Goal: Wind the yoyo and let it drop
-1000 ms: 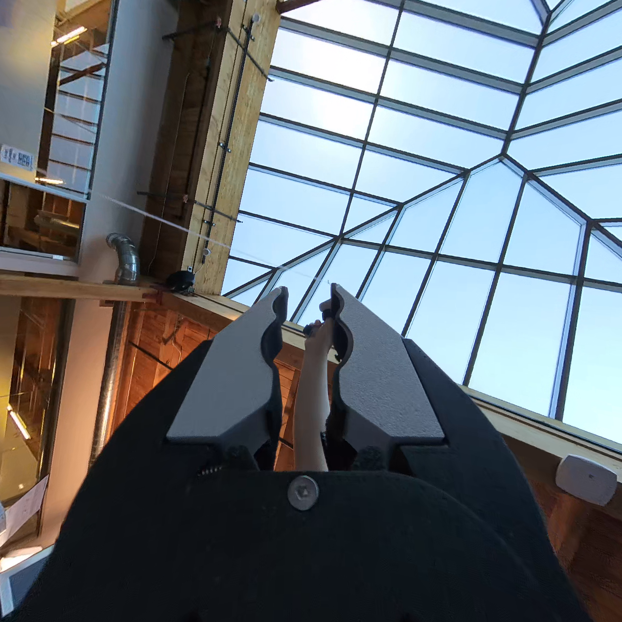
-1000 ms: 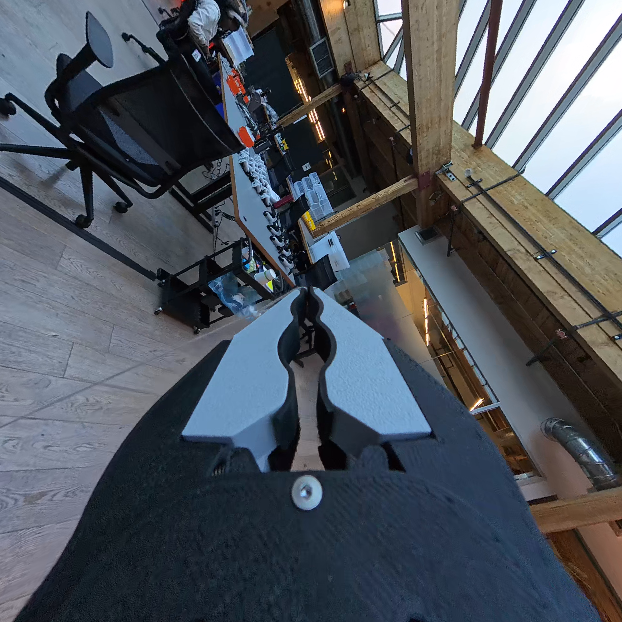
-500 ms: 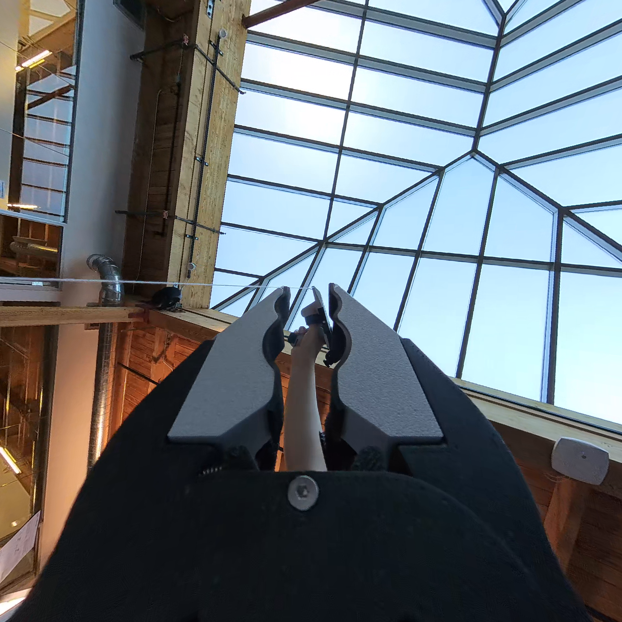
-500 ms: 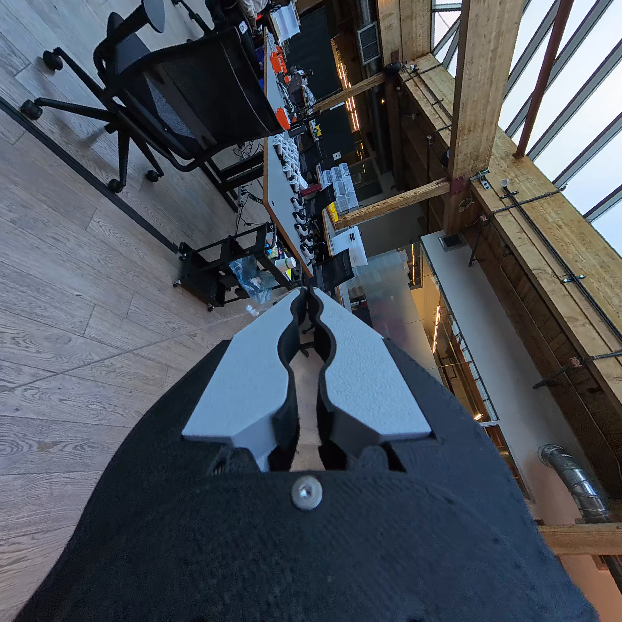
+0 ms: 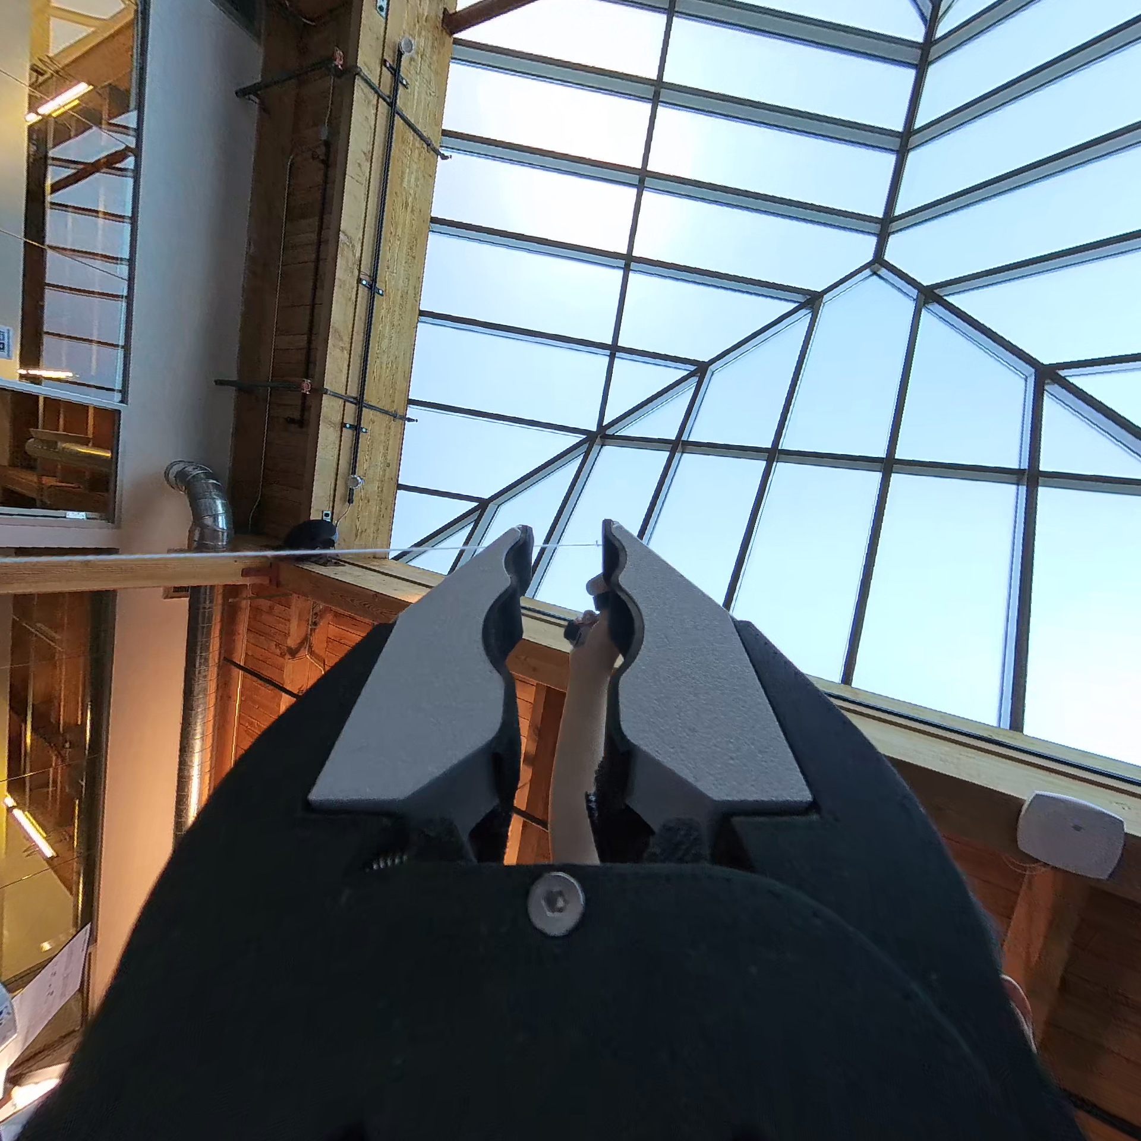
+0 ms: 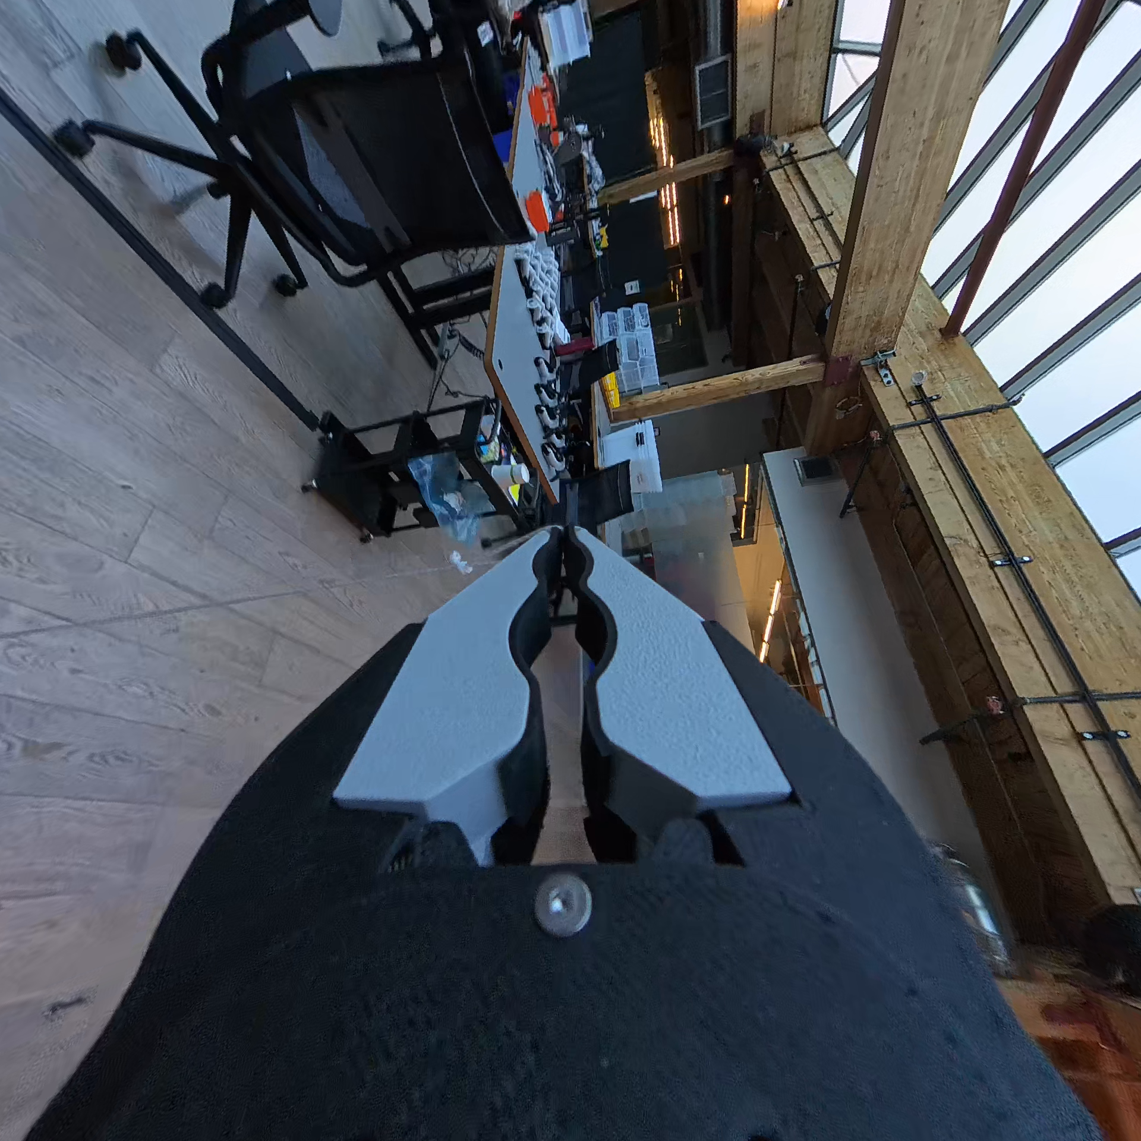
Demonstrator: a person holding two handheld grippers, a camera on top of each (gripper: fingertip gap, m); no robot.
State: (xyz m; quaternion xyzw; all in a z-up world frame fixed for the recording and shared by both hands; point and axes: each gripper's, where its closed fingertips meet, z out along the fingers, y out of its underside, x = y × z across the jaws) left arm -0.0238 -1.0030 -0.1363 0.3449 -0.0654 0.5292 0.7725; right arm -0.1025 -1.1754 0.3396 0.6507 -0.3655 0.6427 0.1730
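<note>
Left gripper (image 5: 565, 546) parted around taut string (image 5: 185, 555), right gripper (image 6: 563, 536) pinched closed; slack risks tangling.

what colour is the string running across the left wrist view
White: the string shows best in the left wrist view, a thin taut line reaching the open left tongs.

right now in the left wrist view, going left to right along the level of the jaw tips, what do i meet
silver duct → wooden post → left gripper, jaws open, with a white string running in from the left edge → skylight
</note>
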